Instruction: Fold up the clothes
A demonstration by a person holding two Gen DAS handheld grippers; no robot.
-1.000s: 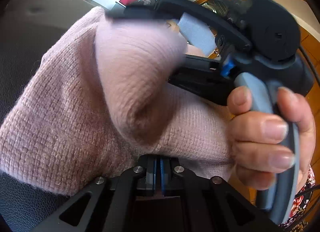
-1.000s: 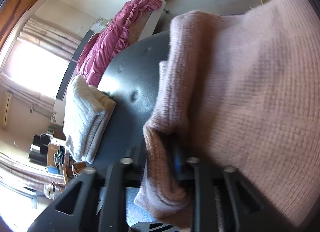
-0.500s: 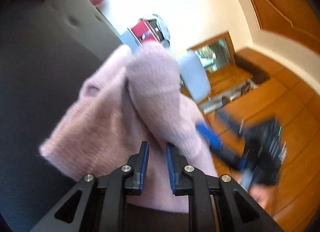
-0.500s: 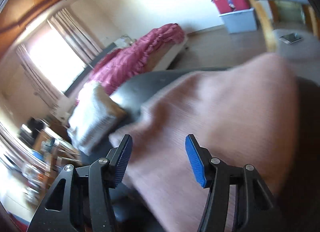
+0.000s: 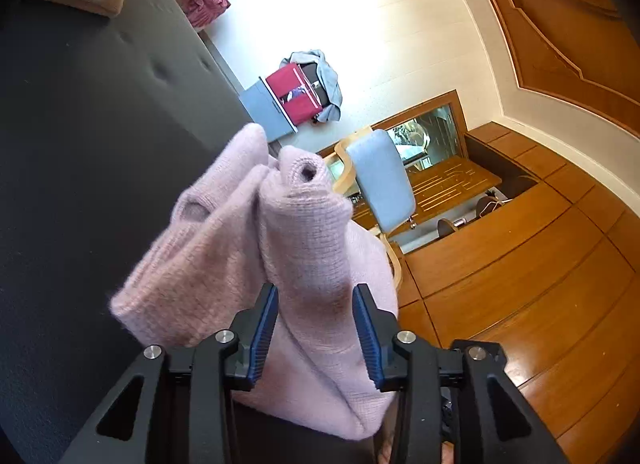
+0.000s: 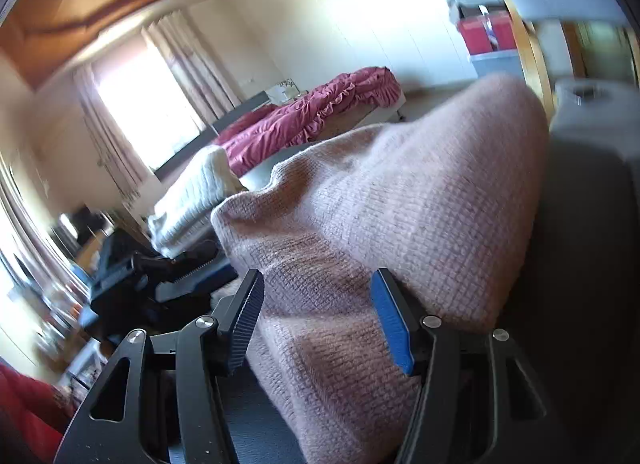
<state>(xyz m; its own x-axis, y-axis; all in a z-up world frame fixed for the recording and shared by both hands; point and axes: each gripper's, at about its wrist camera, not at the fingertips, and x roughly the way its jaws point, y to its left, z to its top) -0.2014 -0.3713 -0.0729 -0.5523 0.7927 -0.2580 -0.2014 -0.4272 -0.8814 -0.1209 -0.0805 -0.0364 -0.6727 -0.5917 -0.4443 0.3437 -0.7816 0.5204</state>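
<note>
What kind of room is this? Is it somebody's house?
Most likely a bedroom in a home. There is a bed with a ruffled red bedspread, a curtained window, and a pink knitted sweater being folded.

Left gripper [image 5: 316,304]: two black fingers with blue ribbed pads are seen from behind, spread wide, the jaws opening at this moment. A fold of the pink sweater [image 5: 304,248] stands between the pads, which are not seen to press on it. The gripper is pointed slightly downward.

Right gripper [image 6: 318,304]: the fingers are held apart, one pad seen dark in shadow, the other bright blue. The sweater's knit lies between and beyond the pads; no clamping is seen. The gripper is tilted downward.

No hand is shown in either wrist view. The left gripper's body is also caught, blurred, at the left of the right wrist view.
</note>
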